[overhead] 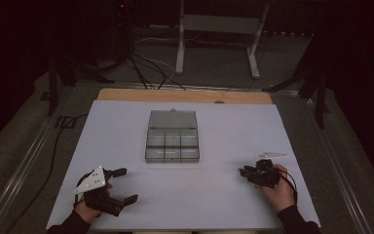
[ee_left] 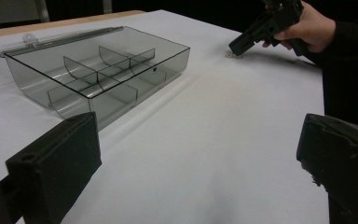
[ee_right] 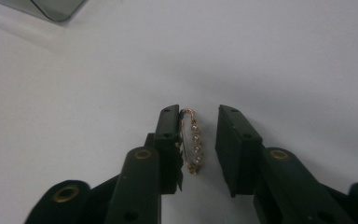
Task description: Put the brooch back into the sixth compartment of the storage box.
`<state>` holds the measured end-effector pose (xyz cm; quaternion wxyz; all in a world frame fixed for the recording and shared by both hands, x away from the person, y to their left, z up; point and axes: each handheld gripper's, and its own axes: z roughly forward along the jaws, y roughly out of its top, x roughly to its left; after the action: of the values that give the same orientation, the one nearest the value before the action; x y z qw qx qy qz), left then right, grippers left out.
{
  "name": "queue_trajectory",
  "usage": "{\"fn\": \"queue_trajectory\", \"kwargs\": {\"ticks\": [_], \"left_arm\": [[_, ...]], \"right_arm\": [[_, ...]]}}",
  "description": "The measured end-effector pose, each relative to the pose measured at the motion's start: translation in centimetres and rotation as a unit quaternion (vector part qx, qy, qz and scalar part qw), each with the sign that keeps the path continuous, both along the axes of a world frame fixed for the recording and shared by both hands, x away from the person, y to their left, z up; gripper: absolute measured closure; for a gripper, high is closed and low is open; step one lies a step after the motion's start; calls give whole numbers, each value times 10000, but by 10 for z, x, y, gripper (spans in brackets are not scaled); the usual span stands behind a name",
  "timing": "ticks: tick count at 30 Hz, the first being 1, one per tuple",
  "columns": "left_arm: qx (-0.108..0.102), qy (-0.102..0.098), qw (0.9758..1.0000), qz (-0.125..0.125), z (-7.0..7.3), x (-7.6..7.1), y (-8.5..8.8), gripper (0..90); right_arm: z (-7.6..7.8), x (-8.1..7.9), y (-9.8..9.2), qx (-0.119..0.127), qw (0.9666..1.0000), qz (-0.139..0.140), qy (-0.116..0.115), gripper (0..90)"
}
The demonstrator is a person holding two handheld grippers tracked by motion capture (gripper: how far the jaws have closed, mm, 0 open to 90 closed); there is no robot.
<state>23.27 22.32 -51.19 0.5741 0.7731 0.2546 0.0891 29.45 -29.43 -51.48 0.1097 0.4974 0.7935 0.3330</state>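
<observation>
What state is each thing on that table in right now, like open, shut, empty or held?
Compartment box: lid open, laid back flat; compartments look empty.
Beaded pin: lying on the white table, between the right gripper's jaws, against one jaw, not yet clamped.
Right gripper: open, narrow gap, straddling the pin.
Left gripper: open wide, holding nothing, resting near the table's front edge.
</observation>
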Motion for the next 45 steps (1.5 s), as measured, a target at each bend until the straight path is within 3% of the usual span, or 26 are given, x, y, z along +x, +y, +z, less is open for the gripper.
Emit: {"fn": "queue_trajectory", "kwargs": {"ticks": [20, 30, 45], "left_arm": [[26, 7, 10000, 11, -1, 0, 0, 11], [25, 14, 10000, -14, 0, 0, 0, 11], [57, 10, 10000, -8, -1, 0, 0, 11]], "right_arm": [[-1, -3, 12, -601, 9980, 26, -217, 847], [2, -5, 13, -611, 9977, -30, -288, 852], [13, -7, 10, -348, 9989, -93, -288, 853]]}}
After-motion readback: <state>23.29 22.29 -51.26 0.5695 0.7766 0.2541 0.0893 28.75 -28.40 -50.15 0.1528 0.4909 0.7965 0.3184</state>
